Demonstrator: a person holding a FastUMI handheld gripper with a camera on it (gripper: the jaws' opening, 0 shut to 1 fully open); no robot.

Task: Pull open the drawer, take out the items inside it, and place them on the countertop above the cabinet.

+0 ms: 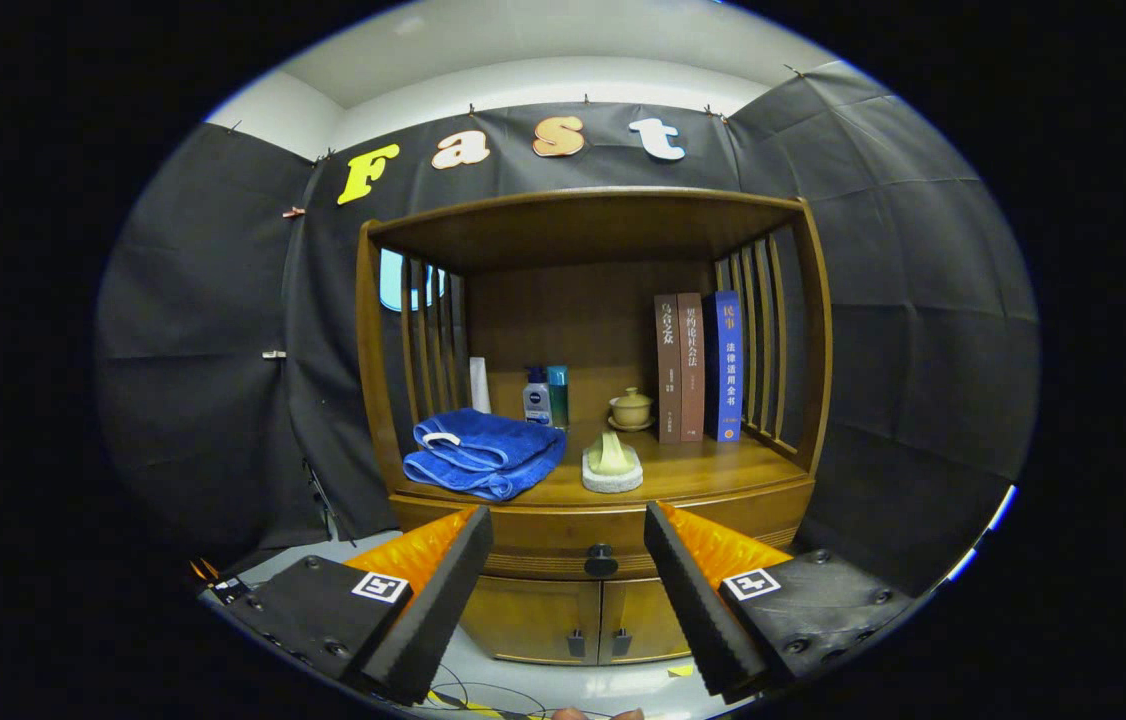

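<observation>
From the gripper's own camera, the gripper hangs in front of a wooden cabinet, its two fingers spread wide apart with nothing between them. Framed in the gap between them, beyond the tips, sits the drawer, shut flush under the countertop, with a small dark round knob at its middle. Below it are two little cupboard doors.

The countertop already carries a folded blue towel, a pale soap on a dish, a couple of bottles, a lidded cup and three upright books to the right. What lies inside the drawer cannot be seen.

The knob looks like the only place to take hold: hard, smooth and small, so the fingers would need to close squarely around it or they may slip off. The drawer front is solid wood and will likely slide stiffly, wanting a straight, level pull. Free room for the items seems to lie in front of the books.
</observation>
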